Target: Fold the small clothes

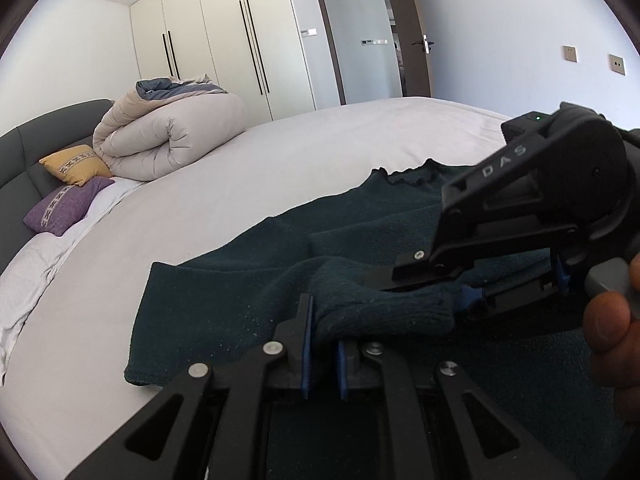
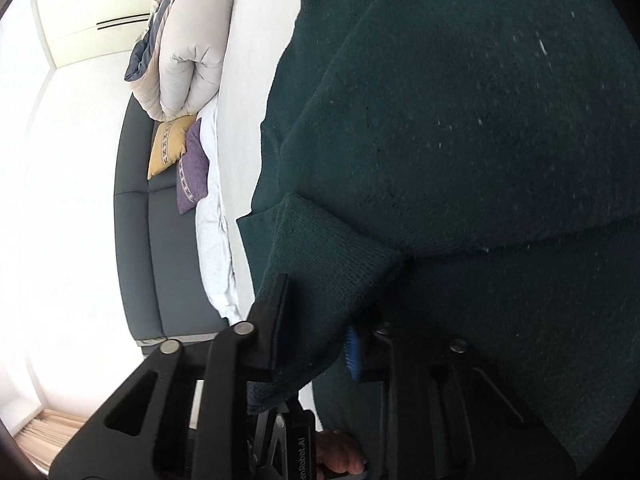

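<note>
A dark green knit sweater (image 1: pixel 248 280) lies spread on the white bed (image 1: pixel 280 160), its frilled collar (image 1: pixel 412 178) at the far end. My left gripper (image 1: pixel 324 344) is shut on a raised fold of the sweater's edge near me. My right gripper (image 1: pixel 448 284) comes in from the right and is shut on the same fold a little farther along. In the right wrist view the sweater (image 2: pixel 460 120) fills most of the frame, and my right gripper (image 2: pixel 316 332) clamps a ribbed edge of it, blue pad showing.
A rolled beige duvet (image 1: pixel 168 132) sits at the head of the bed, with a yellow pillow (image 1: pixel 76 164) and a purple pillow (image 1: pixel 66 206) against the grey headboard (image 1: pixel 24 148). Wardrobes and an open door stand behind.
</note>
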The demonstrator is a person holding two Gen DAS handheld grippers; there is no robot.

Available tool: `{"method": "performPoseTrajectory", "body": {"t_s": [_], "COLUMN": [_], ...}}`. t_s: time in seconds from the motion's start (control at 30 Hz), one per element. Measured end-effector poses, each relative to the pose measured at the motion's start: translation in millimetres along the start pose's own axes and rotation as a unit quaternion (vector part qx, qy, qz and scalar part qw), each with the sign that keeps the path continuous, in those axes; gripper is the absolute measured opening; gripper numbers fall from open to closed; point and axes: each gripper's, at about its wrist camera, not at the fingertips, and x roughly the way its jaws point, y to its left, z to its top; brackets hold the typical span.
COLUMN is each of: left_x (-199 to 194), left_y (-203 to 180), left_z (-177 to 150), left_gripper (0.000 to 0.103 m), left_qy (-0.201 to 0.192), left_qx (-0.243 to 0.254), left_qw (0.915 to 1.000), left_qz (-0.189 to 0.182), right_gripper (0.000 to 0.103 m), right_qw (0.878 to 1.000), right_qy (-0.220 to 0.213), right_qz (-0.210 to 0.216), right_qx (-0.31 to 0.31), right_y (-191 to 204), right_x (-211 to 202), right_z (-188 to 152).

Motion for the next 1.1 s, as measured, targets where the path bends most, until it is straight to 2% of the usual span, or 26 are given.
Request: {"method": "performPoseTrajectory", "body": {"t_s": [0.03,0.07,0.13,0.23,0.37,0.43,0.53,0.67,0.83,0.9,1.1], "left_x": [-3.2,-7.6,-19.7,-39.7,-50.1,-50.3,-44.0,-43.2,-39.5,-38.3,-30.4], "left_y": [1.0,3.1,6.2,3.8,-21.0,-33.3,-43.6,-40.4,-36.6,-35.3,-32.9], "left_z": [0.3,0.5,0.9,1.7,-1.8,-6.2,-11.0,-10.9,-14.2,-14.9,-20.2], "left_gripper": [0.028,0.035,0.064,0.079,0.080,0.081,0.081,0.081,0.081,0.082,0.083], "left_qy": [-0.003,-0.007,-0.022,-0.046,-0.045,-0.045,-0.027,-0.025,-0.015,-0.012,0.008], "left_qx": [-0.003,-0.009,-0.023,-0.031,0.008,0.031,0.047,0.040,0.028,0.023,0.013], "left_qw": [1.0000,0.9999,0.9994,0.9982,0.9981,0.9975,0.9974,0.9973,0.9977,0.9975,0.9976], "left_qz": [-0.003,-0.006,-0.014,-0.024,-0.042,-0.044,-0.048,-0.056,-0.061,-0.065,-0.068], "right_gripper": [0.008,0.008,0.007,0.007,0.007,0.007,0.007,0.007,0.007,0.007,0.007], "right_qw": [1.000,0.999,0.995,0.984,0.960,0.947,0.932,0.923,0.905,0.894,0.876], "right_qy": [-0.008,-0.019,-0.036,-0.057,-0.074,-0.078,-0.087,-0.098,-0.115,-0.121,-0.151], "right_qz": [-0.012,-0.024,-0.049,-0.089,-0.186,-0.239,-0.292,-0.316,-0.349,-0.365,-0.388], "right_qx": [-0.016,-0.035,-0.080,-0.145,-0.195,-0.200,-0.196,-0.197,-0.214,-0.229,-0.243], "right_y": [5.3,11.8,27.3,53.6,61.9,54.2,40.1,25.3,25.3,22.7,28.8], "right_x": [-2.8,-8.6,-19.9,-44.9,-71.8,-79.3,-84.3,-85.5,-72.3,-85.5,-98.0], "right_z": [1.2,1.9,2.8,10.4,29.6,42.7,59.5,72.8,88.1,77.4,75.1]}}
